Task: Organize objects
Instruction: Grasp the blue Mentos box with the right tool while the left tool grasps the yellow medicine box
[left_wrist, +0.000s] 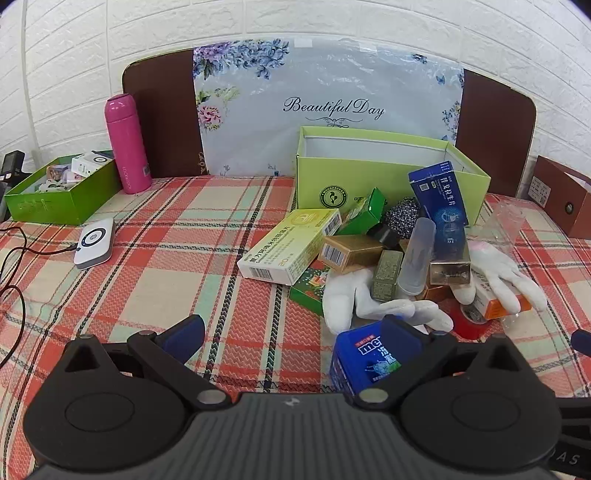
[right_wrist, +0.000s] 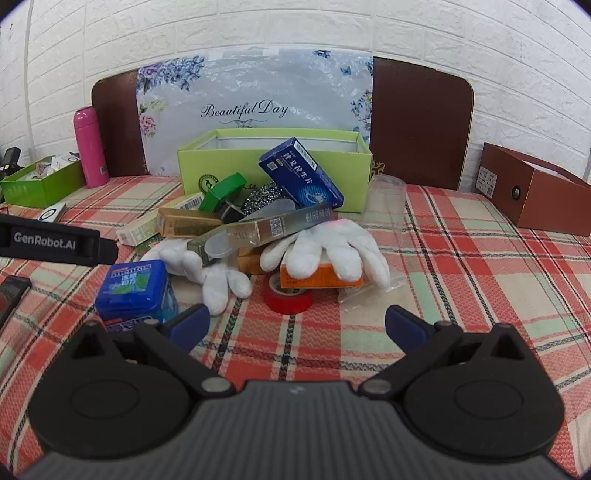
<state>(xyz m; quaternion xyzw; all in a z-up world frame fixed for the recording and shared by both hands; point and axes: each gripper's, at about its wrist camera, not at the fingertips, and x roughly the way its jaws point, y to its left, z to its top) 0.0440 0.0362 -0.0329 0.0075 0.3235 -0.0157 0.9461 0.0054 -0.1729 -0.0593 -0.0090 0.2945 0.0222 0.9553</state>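
Observation:
A pile of small boxes, white gloves (right_wrist: 325, 247) and a red tape roll (right_wrist: 288, 297) lies on the plaid tablecloth in front of an open light-green box (right_wrist: 273, 162). A blue Mentos box (left_wrist: 369, 360) stands just inside my left gripper's right finger; it also shows in the right wrist view (right_wrist: 135, 291). My left gripper (left_wrist: 295, 332) is open, with bare cloth between most of its jaws. My right gripper (right_wrist: 297, 325) is open and empty, just short of the tape roll. In the left wrist view the light-green box (left_wrist: 369, 177) stands behind the pile.
A green tray (left_wrist: 59, 192) of small items and a pink bottle (left_wrist: 127, 144) stand at the far left. A white device (left_wrist: 94, 242) with a cable lies near them. A brown box (right_wrist: 535, 192) sits at the right. A floral board leans on the wall.

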